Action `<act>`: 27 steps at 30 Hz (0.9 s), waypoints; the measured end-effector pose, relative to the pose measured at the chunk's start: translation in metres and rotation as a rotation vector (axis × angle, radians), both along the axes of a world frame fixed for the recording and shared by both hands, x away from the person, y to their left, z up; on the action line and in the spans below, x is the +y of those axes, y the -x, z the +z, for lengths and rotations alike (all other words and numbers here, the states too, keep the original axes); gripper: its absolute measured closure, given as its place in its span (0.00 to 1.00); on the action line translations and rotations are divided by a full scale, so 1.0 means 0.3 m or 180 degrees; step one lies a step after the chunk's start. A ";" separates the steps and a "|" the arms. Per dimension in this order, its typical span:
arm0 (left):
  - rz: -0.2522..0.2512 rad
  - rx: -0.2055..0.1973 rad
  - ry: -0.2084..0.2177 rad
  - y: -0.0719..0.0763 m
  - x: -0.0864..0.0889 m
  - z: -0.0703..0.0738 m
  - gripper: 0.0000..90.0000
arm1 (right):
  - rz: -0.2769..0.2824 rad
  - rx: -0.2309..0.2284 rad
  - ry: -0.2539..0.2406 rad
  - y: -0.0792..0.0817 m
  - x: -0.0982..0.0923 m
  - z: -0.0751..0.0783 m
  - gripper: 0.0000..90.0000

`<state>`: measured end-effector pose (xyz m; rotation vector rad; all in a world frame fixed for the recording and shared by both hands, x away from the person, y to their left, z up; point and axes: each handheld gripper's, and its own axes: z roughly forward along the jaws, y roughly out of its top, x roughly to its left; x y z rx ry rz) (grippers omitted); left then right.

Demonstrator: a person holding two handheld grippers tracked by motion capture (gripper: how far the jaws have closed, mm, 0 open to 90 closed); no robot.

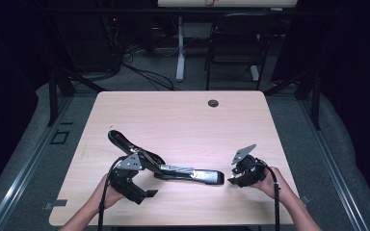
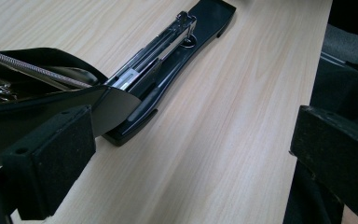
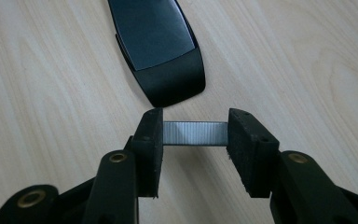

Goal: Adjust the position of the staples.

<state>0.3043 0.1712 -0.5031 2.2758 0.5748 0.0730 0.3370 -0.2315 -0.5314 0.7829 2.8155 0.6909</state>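
Black stapler (image 1: pixel 173 166): open on table, magazine (image 2: pixel 156 53) bare.
Right claw (image 3: pixel 195 135): I pinch a staple strip (image 3: pixel 195 133), stapler base at 12 o'clock.
Left claw (image 2: pixel 186 154): spread wide, lid (image 2: pixel 42 102) against one pad.

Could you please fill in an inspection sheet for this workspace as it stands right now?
Surface: light wooden table, grommet hole near far edge.
Job's things: black stapler lying opened out, magazine exposed; strip of staples.
Clutter: nothing seen.
Grippers: left gripper open beside the stapler's raised top; right gripper shut on the strip of staples.
Cables: one trails from each gripper; more on the floor.
Surroundings: dark chair, desk leg.
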 end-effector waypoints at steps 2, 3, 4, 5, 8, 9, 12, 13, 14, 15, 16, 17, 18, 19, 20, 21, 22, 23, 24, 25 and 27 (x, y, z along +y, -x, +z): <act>0.0002 0.0014 0.0010 -0.001 -0.002 -0.001 0.00 | 0.0058 0.0000 0.0056 -0.008 -0.005 -0.015 0.63; -0.0003 0.0013 0.0008 -0.001 -0.003 -0.001 0.00 | 0.0049 -0.0011 0.0051 -0.010 -0.007 -0.025 0.63; -0.0017 0.0015 -0.0004 -0.002 -0.003 -0.001 0.00 | 0.0058 -0.0001 0.0112 -0.012 -0.008 -0.027 0.63; -0.0019 0.0016 -0.0006 -0.002 -0.004 -0.001 0.00 | 0.0071 0.0011 0.0118 -0.016 -0.010 -0.038 0.63; -0.0013 0.0015 0.0012 -0.005 -0.007 -0.001 0.00 | 0.0088 0.0012 0.0198 -0.019 -0.011 -0.056 0.63; -0.0015 0.0011 0.0022 -0.007 -0.009 -0.002 0.00 | 0.0086 0.0032 0.0177 -0.020 -0.012 -0.062 0.63; -0.0019 0.0020 0.0026 -0.008 -0.010 -0.004 0.00 | 0.0062 0.0037 0.0193 -0.024 -0.015 -0.063 0.61; -0.0036 0.0025 0.0023 -0.008 -0.011 -0.005 0.00 | -0.0012 0.0038 0.0261 -0.027 -0.016 -0.053 0.49; -0.0051 0.0025 0.0020 -0.005 -0.011 -0.004 0.00 | -0.0069 0.0015 0.0193 -0.025 -0.016 -0.053 0.45; -0.0056 0.0018 0.0018 -0.004 -0.010 -0.003 0.00 | -0.0118 0.0008 0.0227 -0.028 -0.018 -0.043 0.42; -0.0056 0.0018 0.0018 -0.004 -0.010 -0.003 0.00 | -0.0118 0.0008 0.0227 -0.028 -0.018 -0.043 0.42; -0.0046 0.0012 0.0025 -0.002 -0.011 -0.001 0.00 | -0.0207 0.0008 0.0172 -0.028 -0.019 -0.035 0.41; -0.0052 0.0013 0.0024 -0.002 -0.010 0.001 0.00 | -0.0278 0.0005 0.0129 -0.028 -0.022 -0.023 0.37; -0.0057 0.0006 0.0015 -0.001 -0.011 0.003 0.00 | -0.0631 0.0008 0.0074 -0.030 -0.026 -0.004 0.34; -0.0052 -0.0003 0.0019 -0.001 -0.015 0.003 0.00 | -0.0776 -0.0002 0.0070 -0.031 -0.027 0.000 0.33; -0.0050 -0.0001 0.0022 -0.001 -0.018 0.002 0.00 | -0.0913 0.0005 0.0086 -0.032 -0.029 0.004 0.31; -0.0050 -0.0001 0.0022 -0.001 -0.018 0.002 0.00 | -0.0995 0.0016 0.0044 -0.031 -0.029 0.004 0.31; -0.0081 0.0007 0.0007 -0.003 -0.023 0.001 0.00 | -0.1080 0.0002 0.0042 -0.028 -0.027 0.005 0.29; -0.0099 0.0002 -0.0008 -0.004 -0.024 0.000 0.00 | -0.1116 -0.0003 0.0080 -0.028 -0.026 0.007 0.27; -0.0097 0.0002 -0.0004 -0.003 -0.026 -0.002 0.00 | -0.1154 -0.0006 0.0049 -0.030 -0.024 0.007 0.26; -0.0102 0.0010 -0.0002 -0.003 -0.026 -0.003 0.00 | -0.1264 0.0015 0.0008 -0.036 -0.022 0.007 0.25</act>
